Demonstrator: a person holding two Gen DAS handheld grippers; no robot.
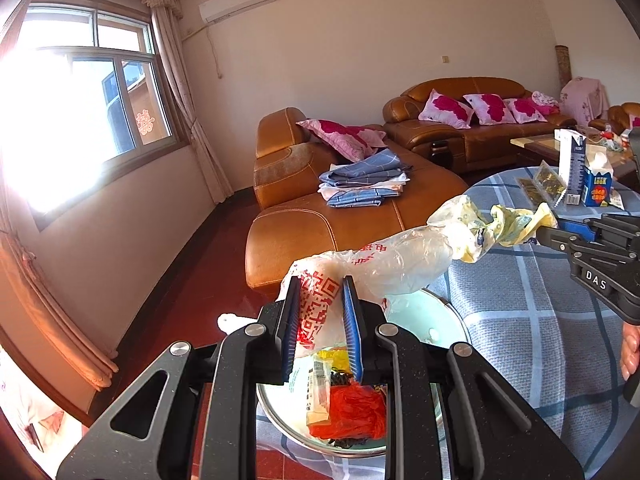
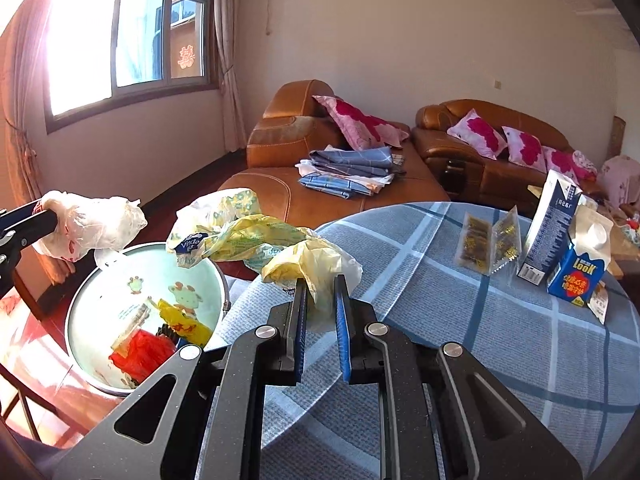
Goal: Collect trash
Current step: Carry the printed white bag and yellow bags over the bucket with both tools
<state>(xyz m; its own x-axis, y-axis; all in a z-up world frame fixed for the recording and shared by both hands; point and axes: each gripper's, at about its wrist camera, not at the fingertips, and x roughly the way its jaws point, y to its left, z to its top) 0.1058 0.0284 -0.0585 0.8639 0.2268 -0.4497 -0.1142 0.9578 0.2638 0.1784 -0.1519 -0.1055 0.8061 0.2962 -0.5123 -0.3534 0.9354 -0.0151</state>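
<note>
The left tongs [image 1: 320, 320] are pinching the clear bag [image 1: 384, 268] above the trash basin [image 2: 100, 292]; the right tongs [image 2: 322, 304] are clamping the yellow wrapper [image 2: 256, 240] over the desk [image 2: 460, 320] edge. Cartons [image 2: 576, 276] are standing farther back.

The room is lit brightly by daylight from the window [image 1: 92, 92] on the left, whose panes are blown out to white glare in both views. The left wall and curtain [image 2: 20, 128] are tinted orange by flare. Straight lines are bent by fisheye distortion, and black vignetting is seen at the corners.
</note>
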